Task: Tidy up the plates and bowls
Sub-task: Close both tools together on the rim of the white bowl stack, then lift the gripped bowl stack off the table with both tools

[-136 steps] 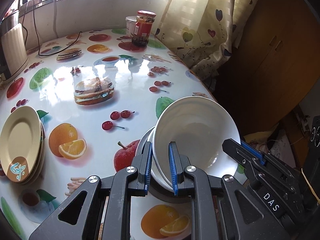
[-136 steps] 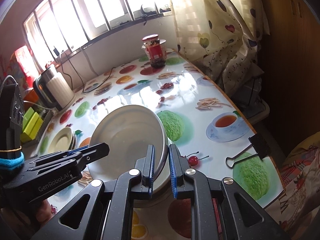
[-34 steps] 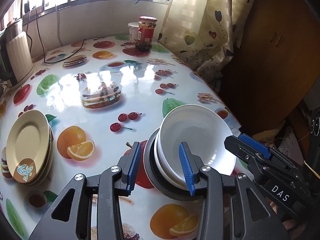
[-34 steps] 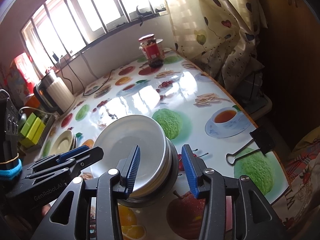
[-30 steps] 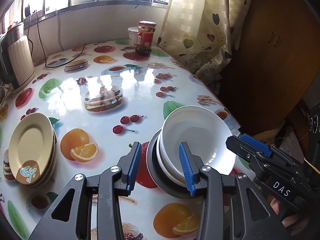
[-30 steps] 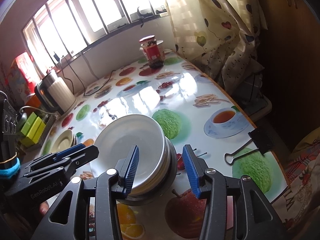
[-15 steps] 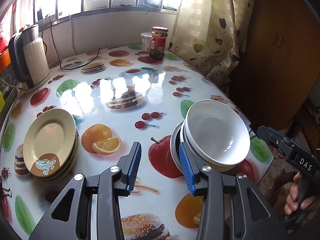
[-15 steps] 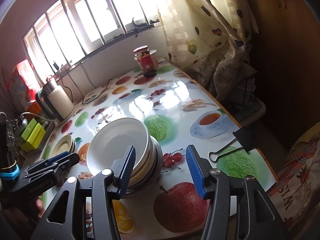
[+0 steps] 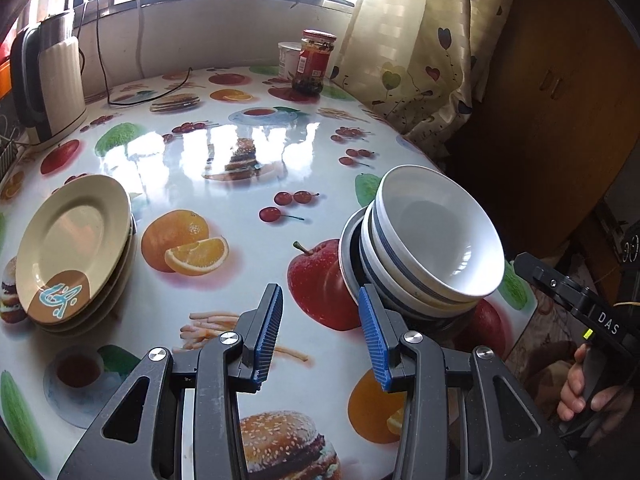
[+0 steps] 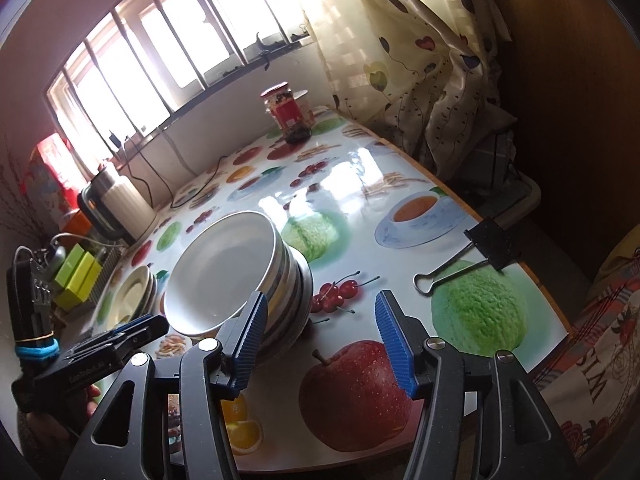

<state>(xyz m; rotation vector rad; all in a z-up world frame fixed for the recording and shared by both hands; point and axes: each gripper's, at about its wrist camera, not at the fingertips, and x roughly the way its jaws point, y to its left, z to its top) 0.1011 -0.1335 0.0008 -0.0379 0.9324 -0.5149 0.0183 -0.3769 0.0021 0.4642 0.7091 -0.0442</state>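
A stack of white bowls (image 9: 432, 240) with blue rim stripes rests in a dark metal dish near the table's right edge; the same bowl stack (image 10: 232, 276) shows in the right wrist view. A pile of cream plates (image 9: 76, 248) lies at the left, and the plates (image 10: 136, 292) appear small behind the bowls from the right. My left gripper (image 9: 320, 328) is open, empty, just short of the bowls. My right gripper (image 10: 320, 332) is open too, with its left finger beside the stack. The other gripper (image 9: 576, 304) is held in a hand at the right.
The fruit-print table (image 9: 224, 152) holds a kettle (image 9: 52, 84) at the back left, a red-lidded jar (image 9: 314, 62) and a white tub at the back. A black binder clip (image 10: 476, 256) lies near the right edge. A curtain (image 9: 416, 52) and wooden cabinet stand to the right.
Both grippers held the top white bowl tilted, set it down on the stack, opened and have drawn back and up away from the bowls.
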